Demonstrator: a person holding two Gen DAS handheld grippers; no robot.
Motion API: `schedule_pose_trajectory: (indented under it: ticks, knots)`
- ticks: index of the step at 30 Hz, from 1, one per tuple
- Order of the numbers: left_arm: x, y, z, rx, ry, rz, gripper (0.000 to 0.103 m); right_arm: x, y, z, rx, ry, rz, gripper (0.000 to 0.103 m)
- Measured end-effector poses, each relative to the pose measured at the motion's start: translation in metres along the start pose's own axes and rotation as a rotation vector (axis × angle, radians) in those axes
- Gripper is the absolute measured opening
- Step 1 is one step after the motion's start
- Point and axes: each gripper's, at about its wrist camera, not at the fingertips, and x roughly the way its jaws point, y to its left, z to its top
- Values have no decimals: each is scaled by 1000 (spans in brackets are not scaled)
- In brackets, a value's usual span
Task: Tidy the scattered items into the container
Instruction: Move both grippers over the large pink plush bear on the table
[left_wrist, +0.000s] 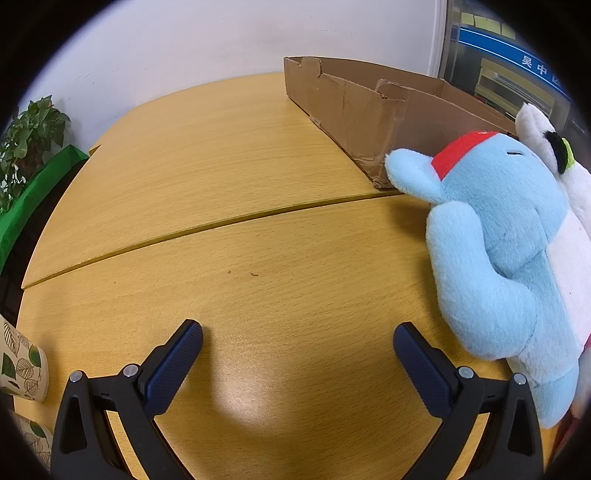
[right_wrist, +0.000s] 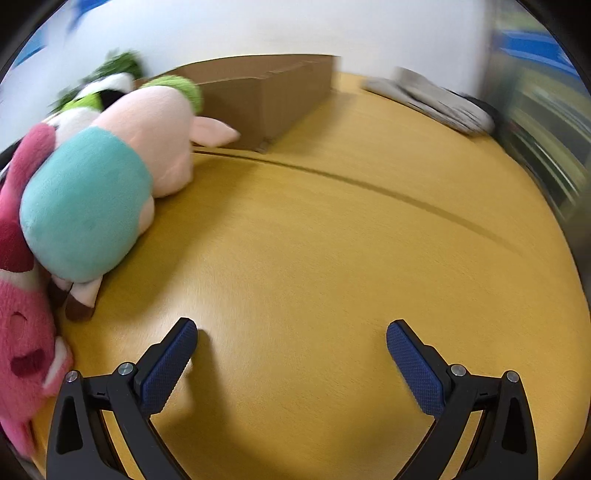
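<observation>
A cardboard box (left_wrist: 369, 110) stands open at the far side of the wooden table; it also shows in the right wrist view (right_wrist: 266, 96). A light blue plush with a red band (left_wrist: 506, 251) lies at the right of the left wrist view, with a white plush (left_wrist: 543, 136) behind it. My left gripper (left_wrist: 297, 347) is open and empty over bare table, left of the blue plush. In the right wrist view a pink pig plush in a teal shirt (right_wrist: 110, 177), a pink plush (right_wrist: 22, 332) and a white and green plush (right_wrist: 99, 96) lie at the left. My right gripper (right_wrist: 291, 343) is open and empty.
Paper cups with a leaf print (left_wrist: 22, 365) stand at the left table edge. A potted plant (left_wrist: 29, 129) and a green object (left_wrist: 37, 192) are beyond it. Grey flat items (right_wrist: 439, 99) lie at the far right. A seam (left_wrist: 221, 221) crosses the table.
</observation>
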Motion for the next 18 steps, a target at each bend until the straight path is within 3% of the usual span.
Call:
schedule_pose_trajectory:
  ticks: [3, 7, 12, 18]
  knots:
    - [0, -1, 1, -15, 0, 11, 103, -19, 18, -21, 3, -15, -35, 103]
    - [-2, -4, -2, -51, 6, 36, 103, -66, 37, -48, 88, -139, -75, 103]
    - [-11, -11, -12, -104, 80, 71, 103, -135, 69, -62, 196, -312, -39, 103]
    - [-34, -15, -44, -123, 78, 81, 103, -171, 150, -52, 104, -437, 17, 103]
